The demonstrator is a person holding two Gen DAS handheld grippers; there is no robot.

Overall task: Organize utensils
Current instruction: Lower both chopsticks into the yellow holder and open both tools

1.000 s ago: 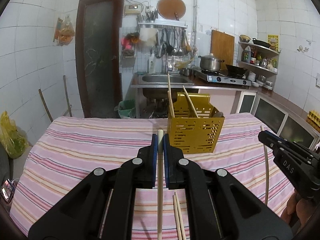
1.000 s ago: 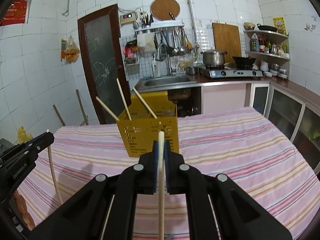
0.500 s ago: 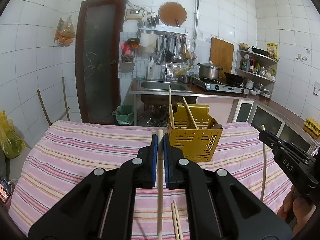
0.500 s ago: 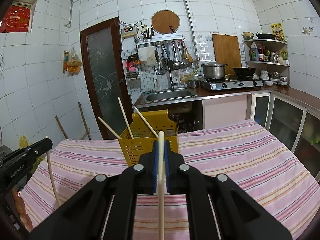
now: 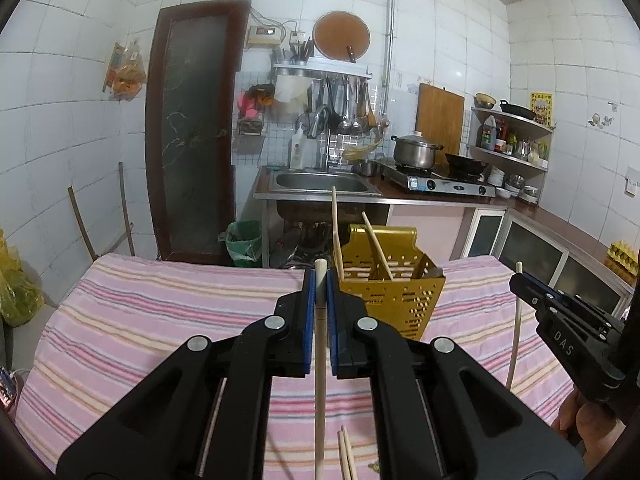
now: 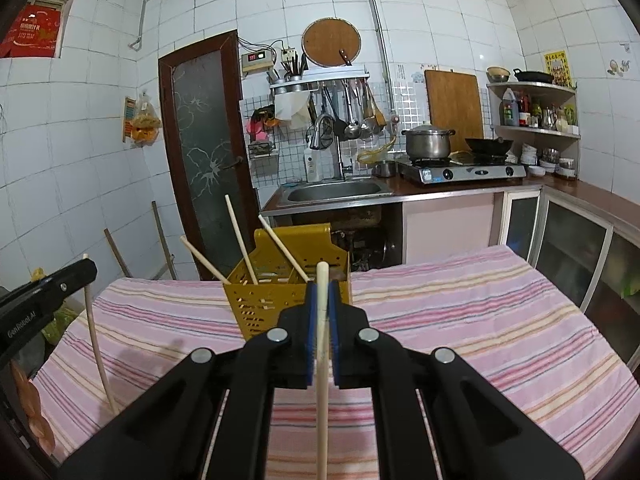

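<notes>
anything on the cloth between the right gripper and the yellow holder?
Nothing: in the right wrist view only bare striped tablecloth separates the right gripper, shut on a chopstick, from the yellow holder.

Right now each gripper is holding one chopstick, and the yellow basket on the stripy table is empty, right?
Not quite. The yellow basket is not empty: the right wrist view shows three chopsticks leaning in it. The rest holds: the left gripper and right gripper each clamp one chopstick.
</notes>
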